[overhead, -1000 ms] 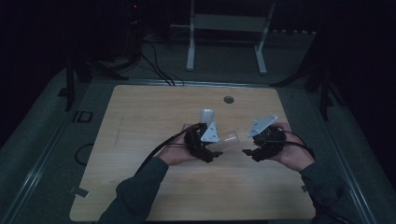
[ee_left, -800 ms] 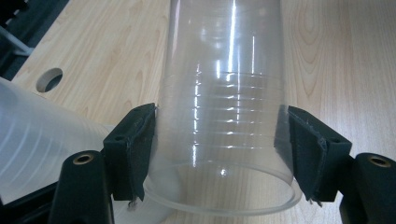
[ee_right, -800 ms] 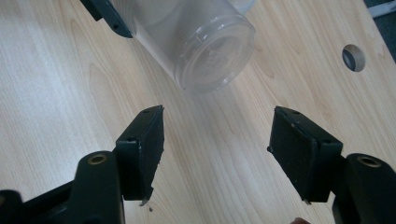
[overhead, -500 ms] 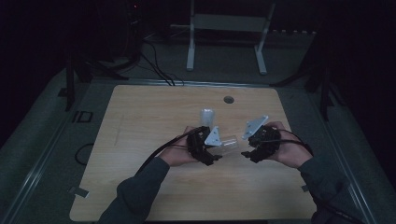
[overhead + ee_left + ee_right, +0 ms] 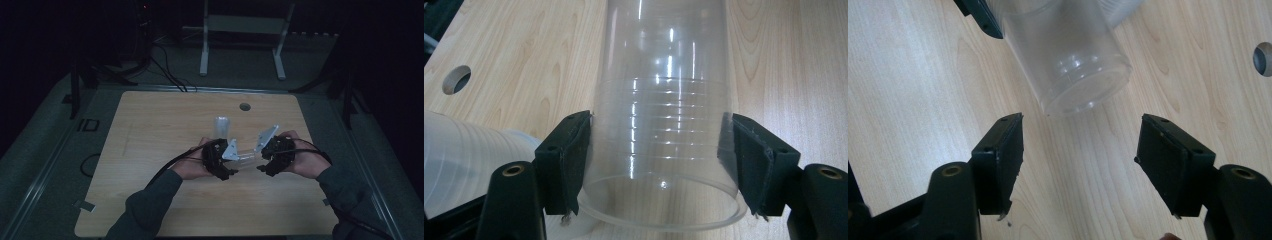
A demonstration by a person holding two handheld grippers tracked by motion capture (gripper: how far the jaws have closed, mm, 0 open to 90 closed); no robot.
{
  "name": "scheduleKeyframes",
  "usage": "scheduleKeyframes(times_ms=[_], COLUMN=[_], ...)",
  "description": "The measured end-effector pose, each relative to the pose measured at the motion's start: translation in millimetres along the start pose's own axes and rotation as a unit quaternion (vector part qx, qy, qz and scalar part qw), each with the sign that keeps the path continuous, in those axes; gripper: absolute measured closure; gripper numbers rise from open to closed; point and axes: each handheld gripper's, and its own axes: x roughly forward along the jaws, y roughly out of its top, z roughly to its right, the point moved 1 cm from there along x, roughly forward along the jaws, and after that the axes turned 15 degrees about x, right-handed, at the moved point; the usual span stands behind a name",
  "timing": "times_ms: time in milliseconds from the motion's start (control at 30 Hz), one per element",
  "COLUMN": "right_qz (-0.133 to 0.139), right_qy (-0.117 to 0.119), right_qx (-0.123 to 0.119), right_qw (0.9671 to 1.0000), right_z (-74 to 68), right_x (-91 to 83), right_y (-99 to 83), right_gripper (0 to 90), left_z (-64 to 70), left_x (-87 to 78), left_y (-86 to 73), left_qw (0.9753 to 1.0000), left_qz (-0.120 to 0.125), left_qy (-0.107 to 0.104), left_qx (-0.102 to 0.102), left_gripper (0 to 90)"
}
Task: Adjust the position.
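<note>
My left gripper [image 5: 231, 161] is shut on a clear plastic cup [image 5: 246, 157] that lies on its side just above the wooden table [image 5: 150, 130]. In the left gripper view both pads press the cup [image 5: 664, 115] near its rim. The cup's base [image 5: 1073, 60] points at my right gripper [image 5: 261, 160], which stands open a short way off with nothing between its jaws [image 5: 1080, 160]. A second clear cup [image 5: 221, 127] stands on the table just beyond the left hand, and its ribbed side [image 5: 459, 160] is close to the left jaw.
A round cable hole [image 5: 244, 106] sits in the table near the far edge. Black cables [image 5: 170, 167] trail from both grippers back along the forearms. A white metal stand [image 5: 242, 30] is on the floor beyond the table.
Both hands have drifted slightly toward the person. The right gripper has closed in on the base of the held cup. The left gripper keeps its hold.
</note>
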Motion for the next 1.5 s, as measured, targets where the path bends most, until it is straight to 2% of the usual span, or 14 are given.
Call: scheduleKeyframes(times_ms=[233, 467, 833, 1233, 1500], right_qz=[-0.011, -0.021, -0.030, -0.037, -0.038], right_qy=[0.011, 0.010, 0.016, 0.028, 0.039], right_qx=[-0.009, -0.015, -0.034, -0.040, -0.046], right_qw=[0.9998, 0.9996, 0.9989, 0.9981, 0.9975], right_z=[-3.6, -4.2, -6.9, -11.3, -13.5], right_x=[3.3, 8.0, 14.0, 18.8, 19.7], right_y=[3.0, 5.1, 7.7, 9.5, 9.4], right_gripper=[33.3, 31.3, 30.6, 30.1, 34.5], left_z=[3.0, 5.4, 8.0, 12.9, 14.6], left_x=[1.6, 1.4, -0.4, -3.3, -4.0], left_y=[1.7, 3.5, 5.8, 12.2, 14.5], left_qw=[0.9999, 0.9998, 0.9997, 0.9989, 0.9986], left_qz=[-0.006, -0.008, 0.004, 0.014, 0.018], left_qy=[0.003, 0.001, -0.006, -0.001, -0.001], left_qx=[0.012, 0.020, 0.025, 0.045, 0.050], left_gripper=[30.5, 30.5, 30.4, 30.4, 30.3])
